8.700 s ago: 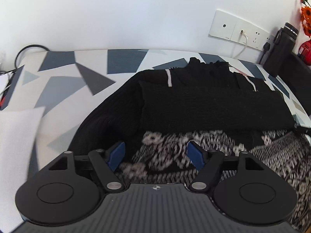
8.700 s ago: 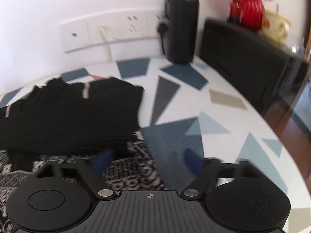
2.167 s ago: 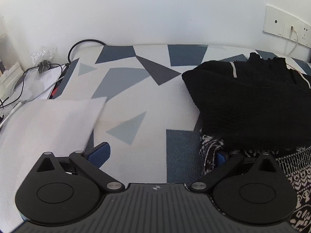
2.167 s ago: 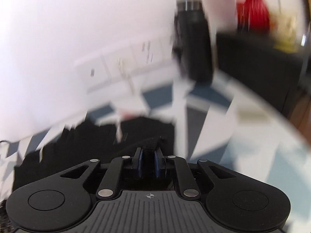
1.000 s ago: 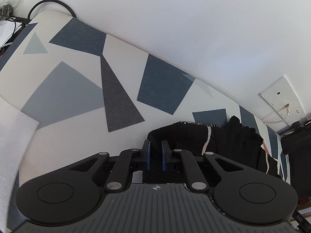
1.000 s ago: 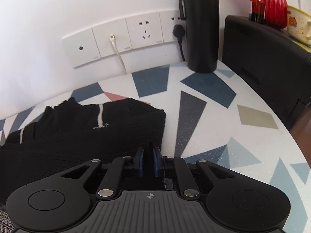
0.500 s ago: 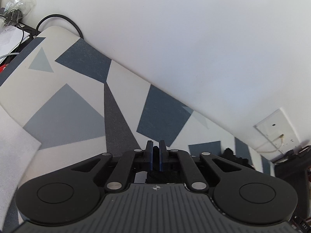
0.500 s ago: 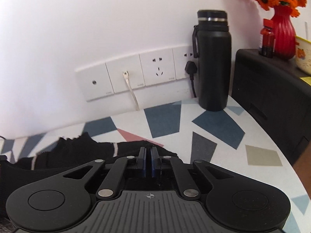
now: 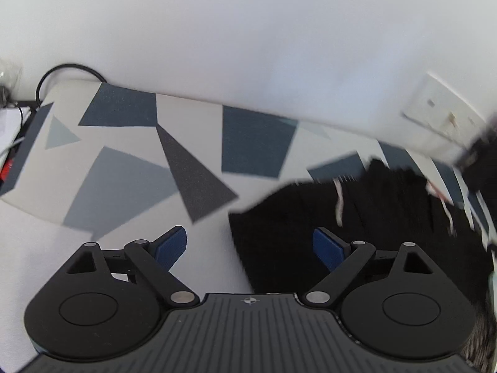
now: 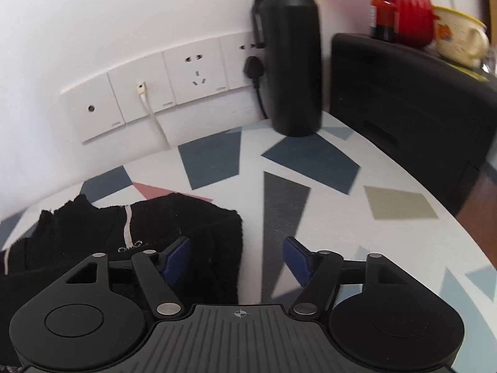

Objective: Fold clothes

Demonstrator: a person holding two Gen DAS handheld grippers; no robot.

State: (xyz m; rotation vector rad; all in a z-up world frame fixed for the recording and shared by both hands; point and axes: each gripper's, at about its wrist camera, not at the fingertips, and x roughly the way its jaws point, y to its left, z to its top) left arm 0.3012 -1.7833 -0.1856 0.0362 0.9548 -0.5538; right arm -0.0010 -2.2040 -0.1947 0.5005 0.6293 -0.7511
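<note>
My left gripper point(image 9: 249, 246) is wide open and holds nothing, and the black sweater point(image 9: 372, 214) lies on the table point(image 9: 192, 118) at about 2 o'clock from it. My right gripper point(image 10: 237, 259) is wide open too, with the sweater's corner at 10 o'clock

A folded sweater point(image 9: 388, 217) lies on a patterned table point(image 9: 130, 168) set against a wall. The left gripper point(image 9: 250, 245) hangs over the sweater's left edge, jaws apart, one finger over bare tabletop. The right gripper point(image 10: 237, 258), jaws apart, straddles the sweater's point(image 10: 149, 230) right edge. Behind, a row of wall sockets point(image 10: 174, 84) runs left of a flask point(image 10: 290, 52) standing at the table's back; a cabinet point(image 10: 413, 99) stands right of the flask.
</note>
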